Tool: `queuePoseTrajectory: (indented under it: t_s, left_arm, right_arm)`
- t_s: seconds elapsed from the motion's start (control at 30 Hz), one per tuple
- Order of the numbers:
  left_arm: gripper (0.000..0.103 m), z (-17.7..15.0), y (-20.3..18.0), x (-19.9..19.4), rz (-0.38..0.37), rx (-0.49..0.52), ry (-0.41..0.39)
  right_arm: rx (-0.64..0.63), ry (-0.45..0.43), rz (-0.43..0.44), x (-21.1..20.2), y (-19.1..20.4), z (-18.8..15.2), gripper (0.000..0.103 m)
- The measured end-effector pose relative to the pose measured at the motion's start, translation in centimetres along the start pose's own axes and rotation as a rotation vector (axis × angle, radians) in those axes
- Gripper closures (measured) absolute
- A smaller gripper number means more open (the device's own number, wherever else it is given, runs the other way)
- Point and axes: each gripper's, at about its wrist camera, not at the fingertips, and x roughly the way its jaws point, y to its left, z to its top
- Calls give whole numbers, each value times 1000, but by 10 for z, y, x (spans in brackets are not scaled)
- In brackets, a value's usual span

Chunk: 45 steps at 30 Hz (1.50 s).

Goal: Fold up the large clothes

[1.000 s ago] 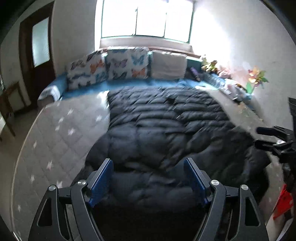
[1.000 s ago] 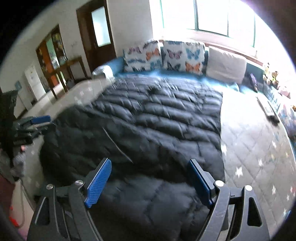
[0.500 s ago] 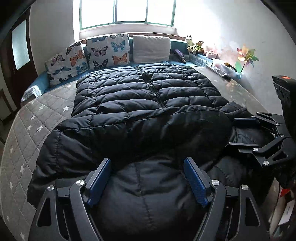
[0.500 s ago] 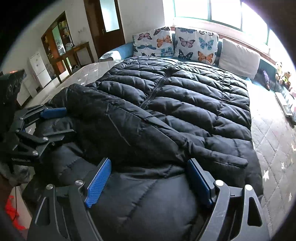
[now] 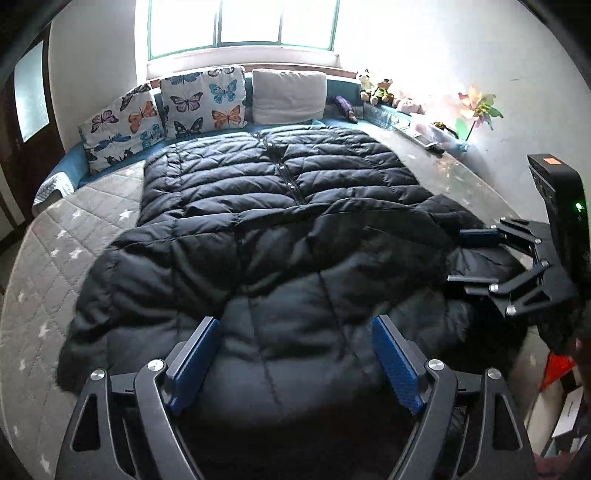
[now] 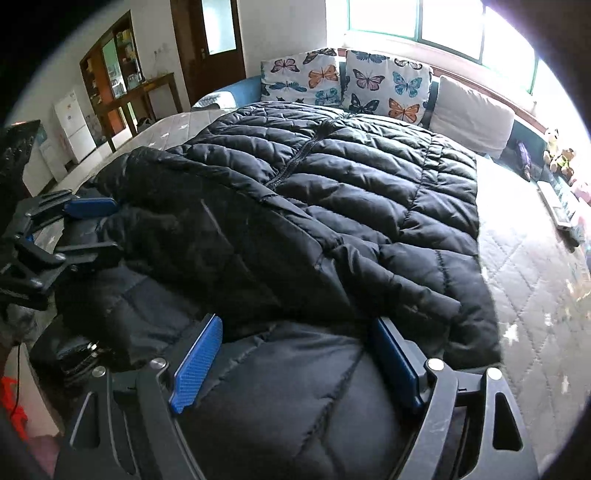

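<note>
Nearest the left wrist camera, the left claw (image 5: pixel 295 362) stands with its blue pads wide apart, the near end of the black puffer coat (image 5: pixel 280 236) bulging up between them; whether the pads touch the fabric cannot be told. The right claw (image 6: pixel 295 365) is likewise spread, with the same padded end of the coat filling the gap between its fingers. Each claw also shows at the edge of the other's view, at the coat's near corner, pads parted there too.

The coat lies lengthwise on the bed (image 5: pixel 74 229), on the grey star-quilted cover. A sleeve (image 6: pixel 332 240) is folded across the coat's front, just beyond the claws. Beyond the sleeve the zipper (image 5: pixel 288 177) runs up the coat's middle toward its far edge.

Past the coat's far edge, butterfly cushions (image 5: pixel 203 103) and a plain cushion (image 5: pixel 288 96) lean below the window (image 5: pixel 240 22). To the coat's right, small plush toys (image 5: pixel 376 88) and a pinwheel (image 5: pixel 478 107) sit along the wall. To the coat's left, seen from the right wrist, stand a wooden door (image 6: pixel 210 44) and a side table (image 6: pixel 147 92).
</note>
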Motion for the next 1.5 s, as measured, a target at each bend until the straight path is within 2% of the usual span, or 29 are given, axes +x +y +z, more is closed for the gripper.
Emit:
queuePoseTrajectory:
  t_s: [0.1,0.17,0.27,0.43,0.6,0.7,0.77,0.87,0.93,1.03,1.13,1.27,1.47,1.5]
  left_arm:
    - [14,-13,-4,-28,-10,12,-28]
    - [14,-25,-9,-42,-33,17,-17]
    - [14,-43,-20,-55,-44,42,10]
    - [14,-77,-33,-65,-15,74,85]
    - [14,-105,-29,-56,-19,15,192]
    - [16,-115,-26,-47,-72,-51,252]
    - [22,-121,-25,-42,-91,-69,279]
    - [38,-126,-29,-38,-107,-65,301]
    - [54,-129,-31,-34,-114,-70,318]
    - [69,-131,-30,-33,-89,-58,314]
    - [79,-126,-29,-40,-93,-65,291]
    - [84,-113,-26,-53,-92,-51,249]
    - [85,-92,-11,-67,-140,-89,224]
    - [85,-88,-7,-70,-151,-97,215]
  right_arm:
    - [0,-10,2,-9,-4,-6,13]
    - [3,21,7,2,-10,-15,13]
    - [6,9,31,12,-14,-20,13]
    - [-45,-2,10,-7,-8,-14,13]
    - [-148,-55,-25,-43,1,-17,13]
    - [-214,-75,-36,-61,9,-26,13]
    - [-258,-80,-30,-72,16,-35,13]
    - [-338,-63,-23,-78,28,-47,13]
    - [-402,-50,-18,-78,37,-58,13]
    - [-473,-4,19,-69,50,-77,13]
    - [-560,31,40,-57,68,-95,13]
    - [-657,9,85,-48,94,-107,13]
    - [-756,-60,56,-32,116,-109,14]
    - [-761,-72,52,-29,119,-107,21]
